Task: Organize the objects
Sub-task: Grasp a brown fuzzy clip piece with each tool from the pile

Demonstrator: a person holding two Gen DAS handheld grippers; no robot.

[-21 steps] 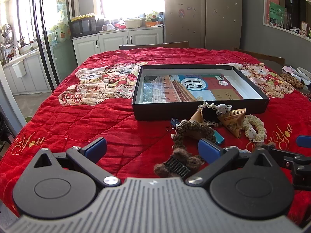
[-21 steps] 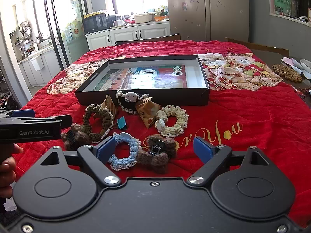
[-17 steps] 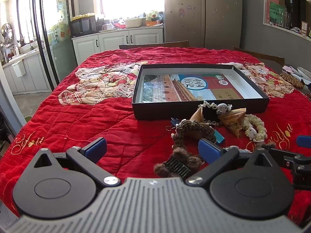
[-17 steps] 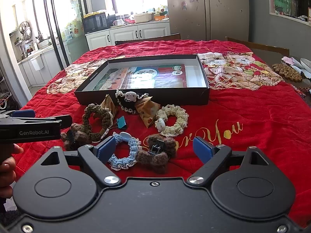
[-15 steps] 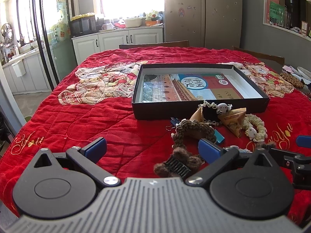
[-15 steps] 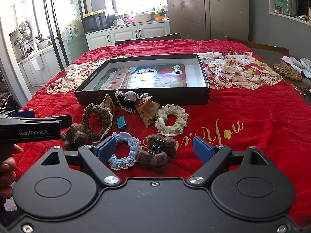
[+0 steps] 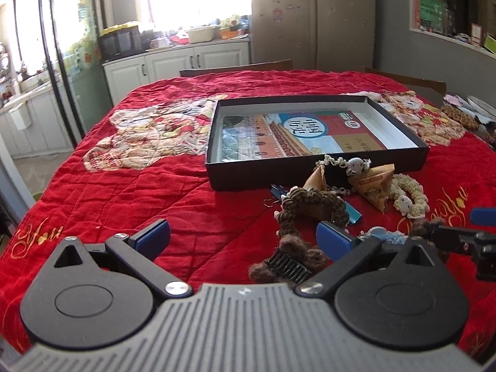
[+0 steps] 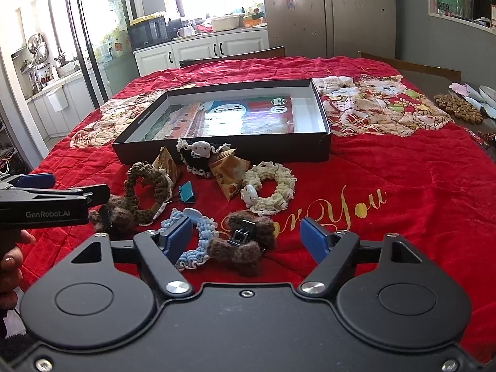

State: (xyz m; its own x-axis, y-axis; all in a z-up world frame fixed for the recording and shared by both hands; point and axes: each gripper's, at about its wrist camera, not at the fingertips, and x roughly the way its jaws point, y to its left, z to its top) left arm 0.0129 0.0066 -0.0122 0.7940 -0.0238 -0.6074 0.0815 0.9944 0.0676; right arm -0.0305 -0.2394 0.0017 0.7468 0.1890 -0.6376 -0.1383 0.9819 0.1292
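1. A red quilted cloth (image 8: 403, 186) with gold lettering covers the table, and a shallow black box (image 8: 322, 130) lies open on it with a printed sheet (image 8: 248, 114) flat on its floor.
2. The things to organize sit in a loose cluster on the cloth, just in front of the box's near wall: a black lace scrunchie (image 8: 198, 155) with a white charm, two tan paper packets (image 8: 229, 170), a cream scrunchie (image 8: 272, 189), a brown braided scrunchie (image 8: 145, 192), a blue binder clip (image 8: 186, 192), a light blue scrunchie (image 8: 198, 235) and two brown fuzzy hair clips (image 8: 245, 241).
3. In the right wrist view the light blue scrunchie and one fuzzy clip lie nearest the camera, partly hidden behind the left finger (image 8: 176, 235) of that tool; the other fuzzy clip (image 7: 285, 260) lies low between the left tool's fingers in the left wrist view.
4. Beyond the table stand white kitchen cabinets (image 8: 235, 46), a microwave (image 8: 148, 32) and a grey refrigerator (image 8: 328, 12); a woven mat (image 8: 458, 108) lies at the table's far right edge.
5. Against the earlier frames, nothing on the cloth has shifted, and both views are framed almost the same.
6. The left gripper (image 7: 241, 238) stands with its jaws spread as wide as they go, over the cloth, holding nothing and touching nothing; a hand (image 8: 9, 266) grips its handle.
7. The right gripper (image 8: 245, 235) is parted fairly wide, poised above the fuzzy clip and blue scrunchie with its pads clear of both.
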